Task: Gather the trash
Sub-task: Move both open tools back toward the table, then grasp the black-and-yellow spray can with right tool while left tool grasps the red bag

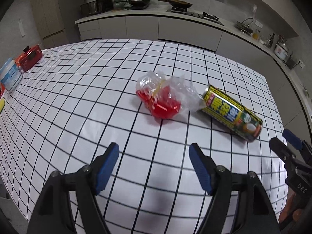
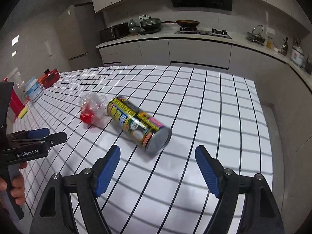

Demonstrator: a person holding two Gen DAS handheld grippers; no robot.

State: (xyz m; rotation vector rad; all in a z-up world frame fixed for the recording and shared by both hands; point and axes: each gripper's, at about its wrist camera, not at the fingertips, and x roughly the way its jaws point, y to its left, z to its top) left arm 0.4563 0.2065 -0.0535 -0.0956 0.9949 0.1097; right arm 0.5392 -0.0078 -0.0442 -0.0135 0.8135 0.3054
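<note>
A crumpled clear plastic wrapper with a red part (image 1: 159,97) lies mid-table on the white grid cloth (image 1: 78,101). A yellow-green drink can (image 1: 232,113) lies on its side right of it, touching the plastic. My left gripper (image 1: 154,154) is open and empty, a short way in front of the wrapper. My right gripper (image 2: 157,156) is open and empty, just in front of the can (image 2: 136,122), whose grey end faces it. The wrapper shows in the right wrist view (image 2: 91,107) left of the can. Each gripper appears at the edge of the other's view (image 1: 288,144) (image 2: 46,134).
A red toy-like box (image 1: 29,57), a white-blue tub (image 1: 10,76) and a yellow sponge (image 2: 23,112) stand along the table's left edge. The table's right edge (image 2: 261,117) drops to the floor. A kitchen counter with pans (image 1: 140,0) runs behind.
</note>
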